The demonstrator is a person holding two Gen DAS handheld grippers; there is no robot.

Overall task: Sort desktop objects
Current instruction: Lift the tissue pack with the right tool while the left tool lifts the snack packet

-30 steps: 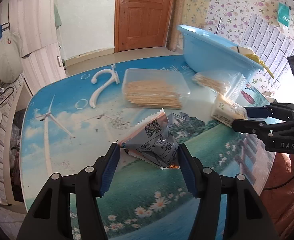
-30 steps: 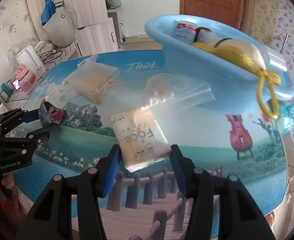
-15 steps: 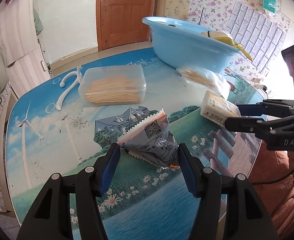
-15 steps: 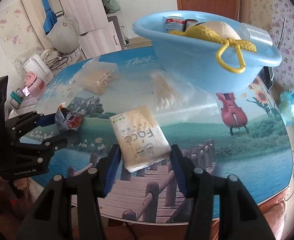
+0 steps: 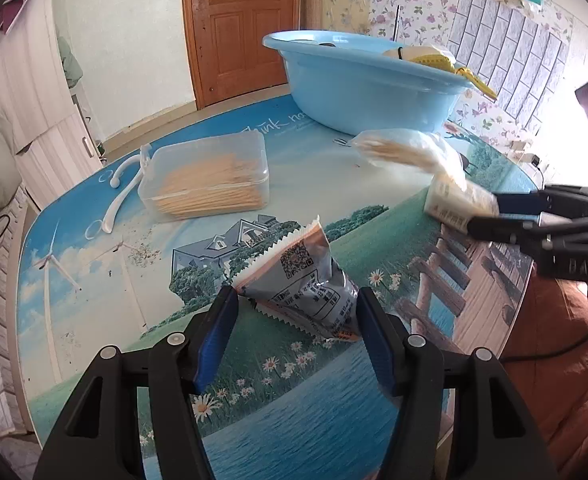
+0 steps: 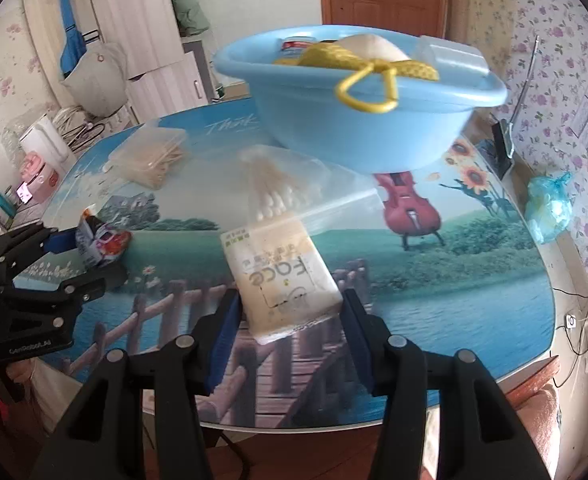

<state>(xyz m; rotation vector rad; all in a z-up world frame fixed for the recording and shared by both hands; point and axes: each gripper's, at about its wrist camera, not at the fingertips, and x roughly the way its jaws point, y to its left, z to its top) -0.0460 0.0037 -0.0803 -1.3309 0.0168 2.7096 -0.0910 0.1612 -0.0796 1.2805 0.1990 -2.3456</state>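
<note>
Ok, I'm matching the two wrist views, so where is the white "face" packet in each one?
Left wrist view: the white packet is at the right, held in the right tool.
Right wrist view: the packet is bottom centre, between the tool's fingers.
Shared landmark: the blue basin behind it.

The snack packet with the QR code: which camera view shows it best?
The left wrist view. There the snack packet fills the centre between the left gripper fingers, QR code readable. The right wrist view shows it only small at the left edge, partly hidden.
</note>
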